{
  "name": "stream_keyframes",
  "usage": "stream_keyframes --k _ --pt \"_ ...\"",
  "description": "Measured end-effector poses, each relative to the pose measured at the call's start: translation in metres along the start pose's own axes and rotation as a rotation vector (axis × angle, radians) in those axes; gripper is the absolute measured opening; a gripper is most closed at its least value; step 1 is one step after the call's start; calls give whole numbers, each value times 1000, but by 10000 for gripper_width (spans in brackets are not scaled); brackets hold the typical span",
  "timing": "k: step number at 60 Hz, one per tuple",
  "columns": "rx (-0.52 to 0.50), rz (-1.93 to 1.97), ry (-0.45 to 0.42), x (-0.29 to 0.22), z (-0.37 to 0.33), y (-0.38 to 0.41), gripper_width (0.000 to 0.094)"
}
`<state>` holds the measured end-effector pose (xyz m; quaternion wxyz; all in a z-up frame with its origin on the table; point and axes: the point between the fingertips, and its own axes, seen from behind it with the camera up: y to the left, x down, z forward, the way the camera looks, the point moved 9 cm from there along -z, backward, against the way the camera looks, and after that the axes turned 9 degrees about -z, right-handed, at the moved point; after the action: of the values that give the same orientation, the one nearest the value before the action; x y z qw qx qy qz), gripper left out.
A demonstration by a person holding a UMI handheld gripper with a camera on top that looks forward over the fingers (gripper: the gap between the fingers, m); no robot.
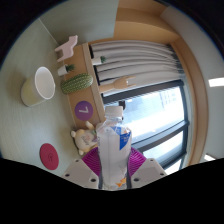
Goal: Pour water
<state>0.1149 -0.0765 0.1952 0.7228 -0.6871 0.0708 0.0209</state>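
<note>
Fingers [112,160] clamp the bottle [113,143], lifted. Carrying step; next, swing left over the cup [40,84] and tip.

Home-type room, curtains [135,62] by big window [150,115], cup [42,84] on table [30,125]

The claw [111,165] grips a water bottle [113,142] (blue-labelled); a cream cup [40,84] rests on the counter [30,50] far left.
</note>
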Motion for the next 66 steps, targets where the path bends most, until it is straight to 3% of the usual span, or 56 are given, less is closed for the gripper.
stream_keyframes --k 12,26,42,52,60,66 --pt "22 -432 -121 -61 18 20 320" --pt "81 -834 -221 -91 26 42 316" --pt "105 -1033 -264 -104 25 58 317" --pt "101 -933 -246 -102 26 56 316" --pt "13 -497 -187 -97 28 37 316" --pt "11 -144 -160 -93 25 6 316"
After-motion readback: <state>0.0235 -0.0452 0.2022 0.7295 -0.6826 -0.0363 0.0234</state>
